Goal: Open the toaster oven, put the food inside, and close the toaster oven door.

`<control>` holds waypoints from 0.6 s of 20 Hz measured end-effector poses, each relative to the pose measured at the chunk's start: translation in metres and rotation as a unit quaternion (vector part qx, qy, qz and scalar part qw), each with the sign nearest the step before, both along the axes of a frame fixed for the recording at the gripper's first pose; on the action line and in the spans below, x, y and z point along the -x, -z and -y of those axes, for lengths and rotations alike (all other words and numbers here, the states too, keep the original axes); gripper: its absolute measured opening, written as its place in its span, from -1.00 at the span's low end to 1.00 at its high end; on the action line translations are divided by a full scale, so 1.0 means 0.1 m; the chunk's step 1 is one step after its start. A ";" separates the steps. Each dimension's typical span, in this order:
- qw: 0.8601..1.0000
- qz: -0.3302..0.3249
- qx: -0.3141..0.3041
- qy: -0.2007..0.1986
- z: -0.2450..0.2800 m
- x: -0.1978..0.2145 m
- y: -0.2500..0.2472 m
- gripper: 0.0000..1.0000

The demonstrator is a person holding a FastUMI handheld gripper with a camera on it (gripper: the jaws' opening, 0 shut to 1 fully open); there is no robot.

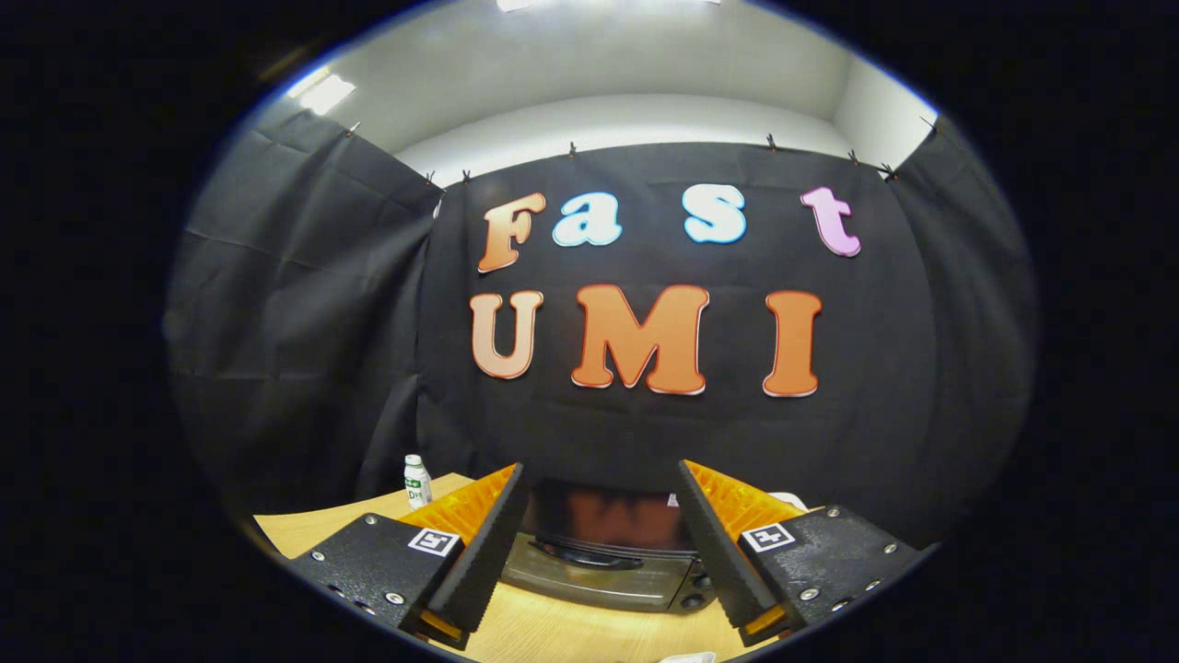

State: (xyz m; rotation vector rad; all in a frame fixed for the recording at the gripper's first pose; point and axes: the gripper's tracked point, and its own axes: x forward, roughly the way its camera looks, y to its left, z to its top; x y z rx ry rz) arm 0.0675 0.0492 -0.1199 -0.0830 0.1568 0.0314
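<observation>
The gripper (603,543) fingers stand wide apart, holding nothing. At twelve o'clock, just beyond them, the dark toaster oven with glass door (603,552) sits shut on the light wooden table (553,626). A small white plastic bottle (417,481) stands at ten o'clock near the table's far edge, well apart from the oven.

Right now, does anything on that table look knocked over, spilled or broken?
Nothing stands out. The toaster oven sits squarely on the table with its door shut, just ahead of the open tongs, which hold nothing. A small bottle stands upright beside it.

Toaster oven (603,552) sits low centre of frame on the wooden table. Dark glass door shut, handle across its front.
</observation>
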 end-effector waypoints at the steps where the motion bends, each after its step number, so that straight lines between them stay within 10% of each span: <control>1: 1.000 0.008 0.011 0.001 0.04 0.02 -0.14 0.92; 12: 0.993 0.092 0.054 -0.041 0.02 0.30 -1.14 0.96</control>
